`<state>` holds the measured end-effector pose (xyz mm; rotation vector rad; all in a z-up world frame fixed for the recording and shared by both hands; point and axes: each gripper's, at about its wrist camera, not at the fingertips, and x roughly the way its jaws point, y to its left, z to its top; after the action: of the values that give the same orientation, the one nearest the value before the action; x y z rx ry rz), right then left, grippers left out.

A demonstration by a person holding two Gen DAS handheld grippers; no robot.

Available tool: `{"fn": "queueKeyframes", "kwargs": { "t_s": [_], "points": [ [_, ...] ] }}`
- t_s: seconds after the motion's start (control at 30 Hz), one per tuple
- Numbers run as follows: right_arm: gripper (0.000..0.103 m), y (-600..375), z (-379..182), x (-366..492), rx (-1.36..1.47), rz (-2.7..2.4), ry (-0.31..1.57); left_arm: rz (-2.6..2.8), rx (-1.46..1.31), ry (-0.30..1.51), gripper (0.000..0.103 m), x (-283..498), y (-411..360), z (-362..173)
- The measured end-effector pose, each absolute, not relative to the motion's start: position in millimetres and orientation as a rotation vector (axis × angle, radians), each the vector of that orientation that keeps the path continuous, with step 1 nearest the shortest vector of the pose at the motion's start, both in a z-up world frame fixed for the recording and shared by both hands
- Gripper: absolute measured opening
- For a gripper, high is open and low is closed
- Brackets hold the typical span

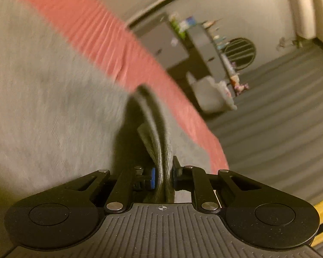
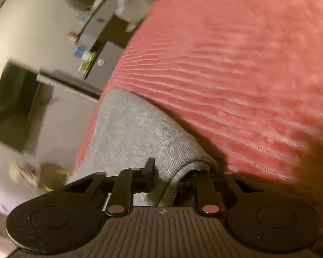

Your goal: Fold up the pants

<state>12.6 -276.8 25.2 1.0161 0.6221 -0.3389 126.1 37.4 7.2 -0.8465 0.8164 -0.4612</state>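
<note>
- Pants point(image 1: 53, 107) of grey fabric lie on the pink ribbed cover point(image 1: 86, 34), and each gripper has one part of their edge between its jaws.
- In the left wrist view, the left gripper point(image 1: 163, 176) is clamped on a thick folded hem of the pants; the cloth stands up out of the jaws as a narrow ridge and runs away from the gripper, toward the far edge of the cover.
- From that ridge the wide grey body of the pants spreads to the left of the view, over the cover, so the main mass lies to that side of the gripper and not in front of it.
- In the right wrist view, the right gripper point(image 2: 165, 182) is closed on a rolled grey edge of the pants point(image 2: 135, 129); the cloth goes forward from the jaws and ends near the edge of the cover point(image 2: 236, 64), where the floor and the furniture begin.
- Both pictures are blurred, so I cannot tell how much of the pants is off the cover.
- My judgement: the held edge runs between the two grippers, and the coming move must carry both ends together, across the long axis of the pants, over the part that lies flat.
- Neither hand looks nearer to that target; if one goes ahead of the other, the fold line will probably be skewed.
</note>
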Motion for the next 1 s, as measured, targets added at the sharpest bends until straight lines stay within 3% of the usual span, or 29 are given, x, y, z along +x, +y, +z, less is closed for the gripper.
{"fn": "queueKeyframes", "kwargs": {
  "t_s": [0.13,0.23,0.3,0.37,0.5,0.6,0.73,0.8,0.83,0.87,0.93,1.0],
  "points": [
    [0.014,-257.4,39.2,17.8,0.930,-0.235,0.602,-0.393,-0.787,0.770,0.017,116.7,50.4,23.2],
    [0.037,-265.4,26.1,19.5,0.975,-0.294,0.686,-0.327,-0.737,0.905,0.021,124.8,43.3,7.4],
    [0.039,-278.7,21.2,12.6,1.090,-0.303,0.656,-0.255,-0.641,0.941,0.023,125.6,34.7,2.7],
    [0.053,-287.4,19.8,3.8,1.165,-0.312,0.614,-0.232,-0.612,0.913,0.031,124.6,30.5,8.9],
    [0.060,-289.9,16.3,2.9,1.199,-0.305,0.595,-0.141,-0.523,0.698,0.057,106.4,19.7,44.8],
    [0.071,-280.2,18.6,7.8,1.127,-0.279,0.606,-0.184,-0.526,0.567,0.075,91.5,6.6,59.1],
    [0.077,-268.7,22.3,22.1,1.033,-0.262,0.633,-0.305,-0.454,0.625,0.079,95.1,-25.3,51.2],
    [0.076,-271.7,24.9,23.6,1.011,-0.272,0.639,-0.295,-0.352,0.730,0.076,105.4,-41.4,38.7],
    [0.070,-273.6,25.4,23.8,1.003,-0.284,0.642,-0.273,-0.303,0.771,0.062,110.4,-45.6,31.3],
    [0.053,-275.6,26.7,23.2,0.983,-0.310,0.655,-0.256,-0.265,0.766,0.056,112.2,-46.8,28.3],
    [0.028,-282.0,23.5,17.9,0.968,-0.374,0.677,-0.250,-0.231,0.759,0.046,116.7,-47.0,31.4],
    [0.027,-288.3,19.2,14.4,1.010,-0.381,0.680,-0.239,-0.297,0.769,0.044,122.2,-39.2,34.9]
  ]
}}
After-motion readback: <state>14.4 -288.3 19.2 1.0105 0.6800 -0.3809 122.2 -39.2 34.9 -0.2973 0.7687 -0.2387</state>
